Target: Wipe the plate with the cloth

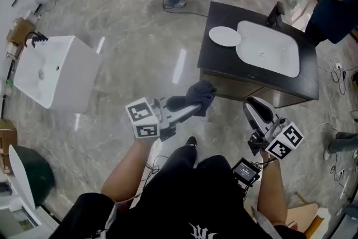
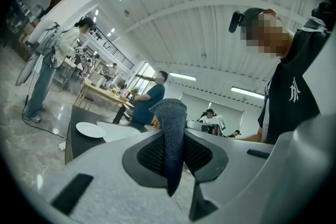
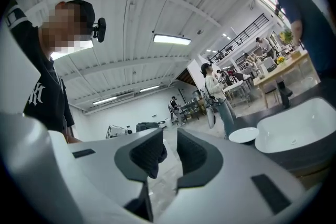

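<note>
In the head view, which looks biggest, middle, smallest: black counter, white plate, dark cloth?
Largest: black counter. Then white plate and dark cloth look about alike; the cloth is nearer the camera, so I won't rank them.

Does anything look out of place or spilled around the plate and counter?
Nothing stands out. The round white plate lies flat on the black countertop beside the white sink basin, no spill visible. The dark grey cloth is pinched in the left claw; the right claw is open and empty.
</note>
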### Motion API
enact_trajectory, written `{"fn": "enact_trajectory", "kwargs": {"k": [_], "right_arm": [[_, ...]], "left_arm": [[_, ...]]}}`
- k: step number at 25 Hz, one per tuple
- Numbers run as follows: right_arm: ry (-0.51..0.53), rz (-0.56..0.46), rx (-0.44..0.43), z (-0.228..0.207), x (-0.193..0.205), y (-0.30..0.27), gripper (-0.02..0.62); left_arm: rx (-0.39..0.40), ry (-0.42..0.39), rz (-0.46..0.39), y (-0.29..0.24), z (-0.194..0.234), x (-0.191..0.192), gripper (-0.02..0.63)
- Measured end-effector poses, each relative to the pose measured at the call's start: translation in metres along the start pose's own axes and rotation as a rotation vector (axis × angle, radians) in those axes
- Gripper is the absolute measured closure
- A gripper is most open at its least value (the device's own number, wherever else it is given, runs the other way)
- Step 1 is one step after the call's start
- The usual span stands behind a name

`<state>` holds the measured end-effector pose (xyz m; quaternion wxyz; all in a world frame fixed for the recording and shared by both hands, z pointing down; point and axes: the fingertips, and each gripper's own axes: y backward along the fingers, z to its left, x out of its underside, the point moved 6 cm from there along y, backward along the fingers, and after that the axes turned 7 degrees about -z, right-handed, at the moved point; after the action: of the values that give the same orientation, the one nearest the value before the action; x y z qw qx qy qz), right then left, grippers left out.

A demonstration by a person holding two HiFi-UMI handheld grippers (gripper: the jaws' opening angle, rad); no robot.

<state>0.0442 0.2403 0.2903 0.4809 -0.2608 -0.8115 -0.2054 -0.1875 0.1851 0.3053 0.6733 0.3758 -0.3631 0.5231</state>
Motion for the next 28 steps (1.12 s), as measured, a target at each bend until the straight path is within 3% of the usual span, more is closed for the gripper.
{"fn": "enact_trajectory", "kwargs": {"k": [8,13,20,28], "right_arm": [[0.02,0.011,0.022,-0.025,-0.01,-0.015,0.534],[-0.024,0.047,0.017,-0.138,-0.02,-0.054,0.531],[-0.103,0.112,0.014,-0.267,-0.026,-0.092,0.511],[-0.267,0.22,0.066,-0.392,0.011,-0.131,0.503]], "left_arm": [[-0.017,0.014,0.021,-0.017,0.031,-0.006,0.551],[-0.082,0.05,0.049,-0.085,0.124,-0.004,0.551],[-0.144,0.114,0.071,-0.169,0.219,0.001,0.551],[-0.171,0.167,0.108,-0.232,0.305,0.021,0.551]]}}
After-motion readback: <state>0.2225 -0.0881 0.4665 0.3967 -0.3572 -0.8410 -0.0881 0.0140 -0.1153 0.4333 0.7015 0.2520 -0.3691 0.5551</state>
